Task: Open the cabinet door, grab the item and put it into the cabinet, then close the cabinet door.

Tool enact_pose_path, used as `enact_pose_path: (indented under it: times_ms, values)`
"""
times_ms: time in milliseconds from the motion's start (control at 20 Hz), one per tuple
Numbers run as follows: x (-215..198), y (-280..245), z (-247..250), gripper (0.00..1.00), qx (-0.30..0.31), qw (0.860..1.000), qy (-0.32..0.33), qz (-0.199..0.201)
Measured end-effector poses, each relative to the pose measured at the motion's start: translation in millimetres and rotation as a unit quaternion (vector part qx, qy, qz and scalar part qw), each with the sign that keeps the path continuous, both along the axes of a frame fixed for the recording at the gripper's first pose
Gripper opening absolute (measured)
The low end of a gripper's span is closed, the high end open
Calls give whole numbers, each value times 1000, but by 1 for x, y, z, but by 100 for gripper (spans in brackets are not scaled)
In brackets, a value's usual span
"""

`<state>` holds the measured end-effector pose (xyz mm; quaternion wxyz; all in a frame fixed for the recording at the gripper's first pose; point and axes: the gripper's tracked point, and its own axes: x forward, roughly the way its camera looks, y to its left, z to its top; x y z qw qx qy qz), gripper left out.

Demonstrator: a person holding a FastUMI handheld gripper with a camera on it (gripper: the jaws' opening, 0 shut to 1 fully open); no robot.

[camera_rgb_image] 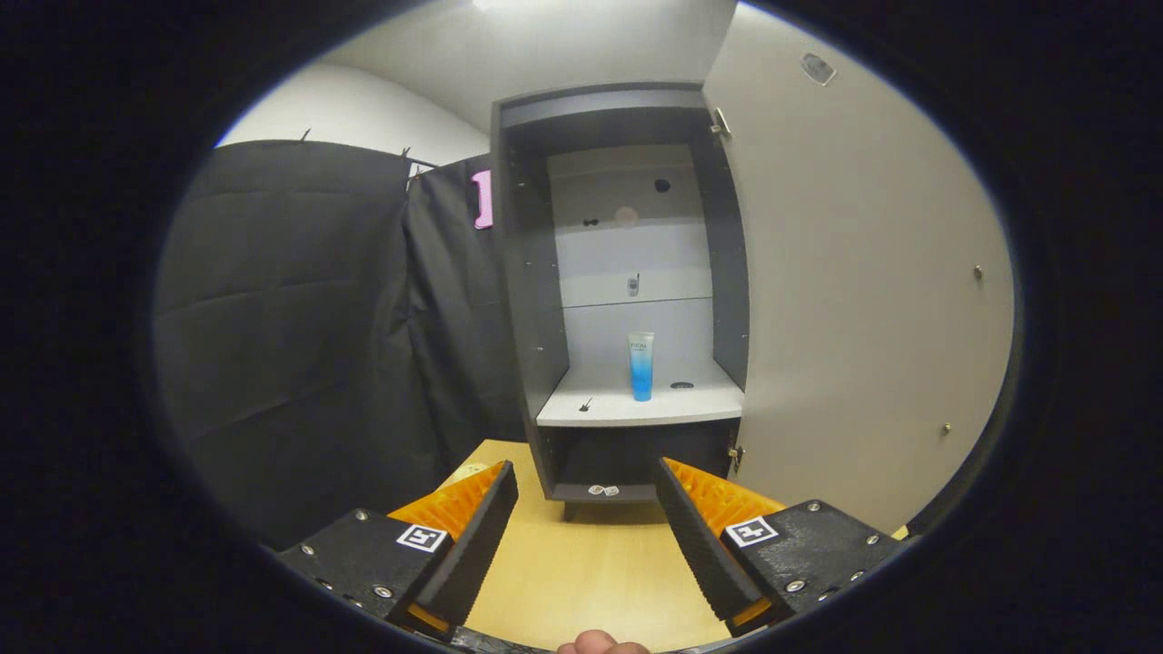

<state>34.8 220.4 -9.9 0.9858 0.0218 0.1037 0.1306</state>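
Note:
A tall dark grey cabinet (527, 300) stands on the wooden table (581, 563) beyond my fingers. Its light door (863, 300) is swung wide open to the right. A blue and white tube (641, 365) stands upright on the cabinet's lower shelf (636, 406), cap down. My gripper (586, 509) is open, well back from the cabinet, with nothing between its fingers and only bare table top in the gap.
Black cloth (309, 336) hangs left of the cabinet. A higher shelf (636, 292) sits above the tube. Small dark marks lie on the lower shelf (586, 404). A fingertip (600, 645) of the person's hand shows below the fingers.

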Motion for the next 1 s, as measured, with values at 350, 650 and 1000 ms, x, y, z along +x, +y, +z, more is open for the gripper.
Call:
enact_pose_path:
  times_ms: [350,650,1000]
  values:
    - [-71,-86,20,95,25,999,-11,-44]
    - [-106,-202,43,95,-6,992,-38,-122]
    - [-89,-316,45,95,13,983,-26,-183]
